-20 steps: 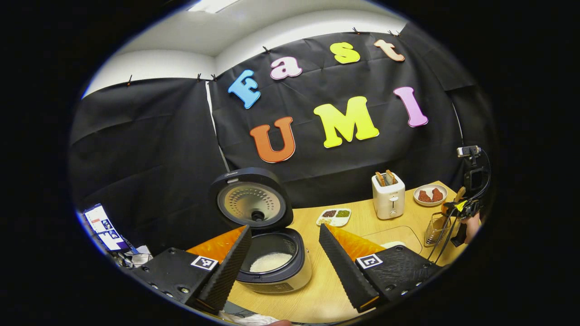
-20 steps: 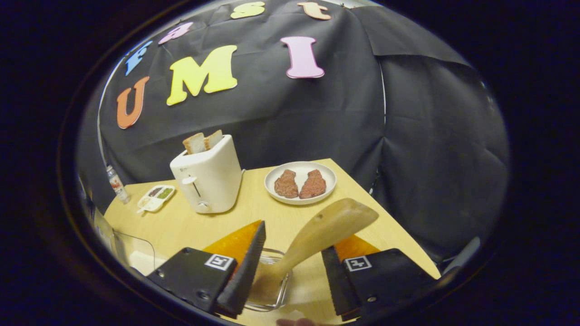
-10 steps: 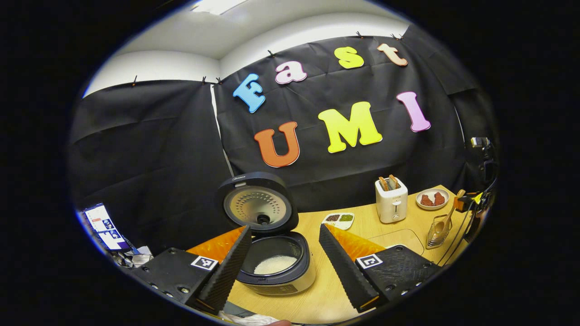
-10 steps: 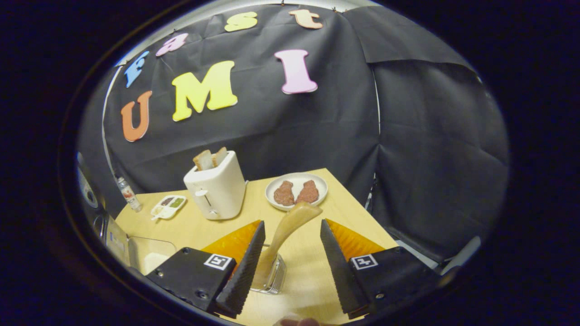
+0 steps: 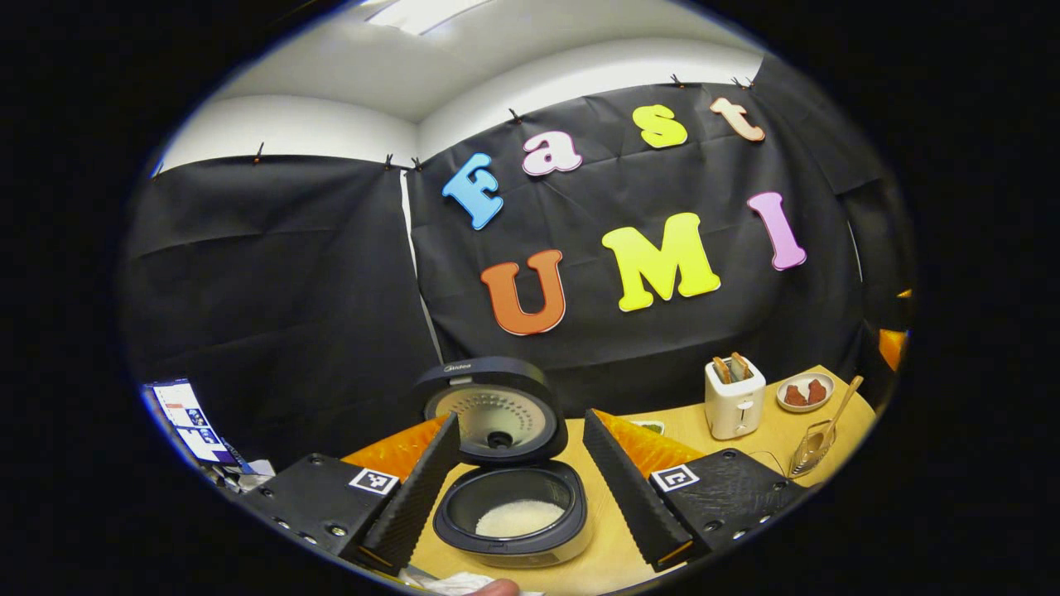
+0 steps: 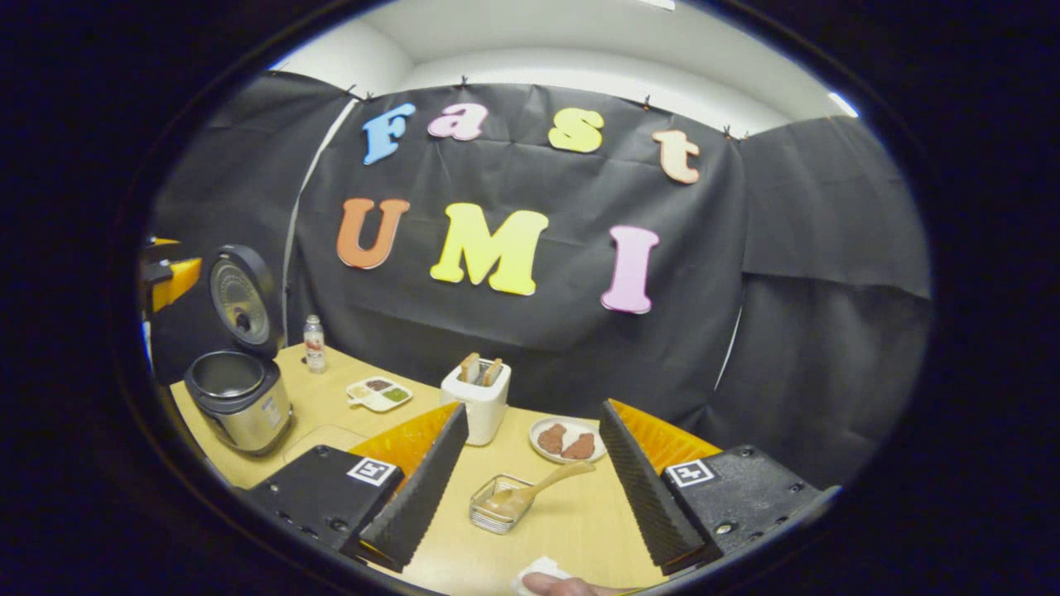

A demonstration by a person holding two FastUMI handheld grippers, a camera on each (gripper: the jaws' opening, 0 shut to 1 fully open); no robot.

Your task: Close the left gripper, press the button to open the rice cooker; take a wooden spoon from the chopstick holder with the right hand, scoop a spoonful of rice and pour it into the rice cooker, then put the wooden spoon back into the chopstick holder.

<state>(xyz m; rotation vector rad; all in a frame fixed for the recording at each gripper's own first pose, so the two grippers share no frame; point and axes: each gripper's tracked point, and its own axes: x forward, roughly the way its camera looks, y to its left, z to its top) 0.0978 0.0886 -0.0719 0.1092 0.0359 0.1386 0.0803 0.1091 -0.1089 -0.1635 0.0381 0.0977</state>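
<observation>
Wooden spoon (image 6: 538, 487) rests in the chopstick holder (image 6: 499, 507), handle leaning out toward the plate of meat (image 6: 567, 441). Holder stands on the table (image 6: 571, 530) between the right gripper (image 6: 530, 497) fingers, well apart from both; that gripper is spread wide with nothing in it. Open tabletop lies all around the holder, with the table's near edge just below it.

Rice cooker (image 5: 513, 513) stands open, lid upright behind the pot, white rice on the pot floor. Left gripper (image 5: 517, 476) is likewise spread wide and empty, its fingers framing the cooker; whether they hang above it or in front of it is hard to judge.

Left gripper view shows the rice inside the pot; right gripper view shows the cooker (image 6: 240, 397) from the side at the table's far left, interior dark. Right gripper view adds a small bottle (image 6: 313, 343) behind the cooker and a divided dish (image 6: 379, 394) beside the toaster (image 6: 474, 403). Left gripper view places the toaster (image 5: 734, 401), plate (image 5: 805, 392) and holder (image 5: 811, 443) near the table's right edge.
</observation>
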